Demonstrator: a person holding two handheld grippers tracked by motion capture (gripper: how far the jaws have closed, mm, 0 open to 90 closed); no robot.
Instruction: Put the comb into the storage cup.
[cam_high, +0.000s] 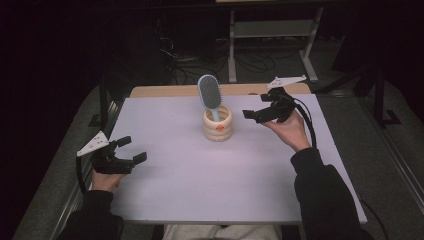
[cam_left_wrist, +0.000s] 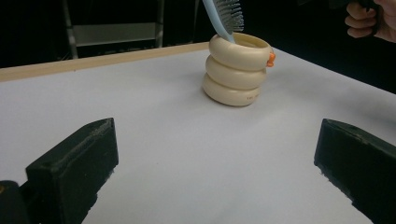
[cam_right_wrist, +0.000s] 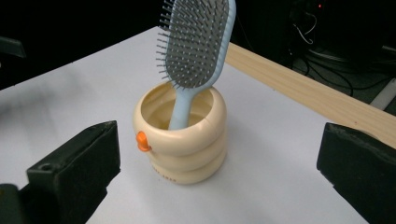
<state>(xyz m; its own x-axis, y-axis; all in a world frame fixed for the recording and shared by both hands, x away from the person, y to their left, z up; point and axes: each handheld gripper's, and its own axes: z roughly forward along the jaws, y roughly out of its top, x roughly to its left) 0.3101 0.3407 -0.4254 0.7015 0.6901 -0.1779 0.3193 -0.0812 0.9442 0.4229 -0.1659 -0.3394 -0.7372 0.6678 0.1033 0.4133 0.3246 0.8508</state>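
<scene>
Hairbrush (cam_high: 209, 91) standing handle-down in the cream ringed holder (cam_high: 217, 125)

Right gripper (cam_high: 260, 112) raised just beside the holder, jaws wide, palm up; left gripper (cam_high: 131, 150) low near the table's left edge, also wide.

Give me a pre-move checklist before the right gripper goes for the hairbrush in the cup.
1. Right gripper open: ok, jaws wide apart.
2. Right gripper empty: ok.
3. Hairbrush reachable: ok, head stands above the rim, handle down inside.
4. Cream ringed cup upright on the table: ok.
5. Left gripper out of the way: ok, open, near the table's left edge.
6. Cup will stay put when the brush lifts: cannot tell.
</scene>
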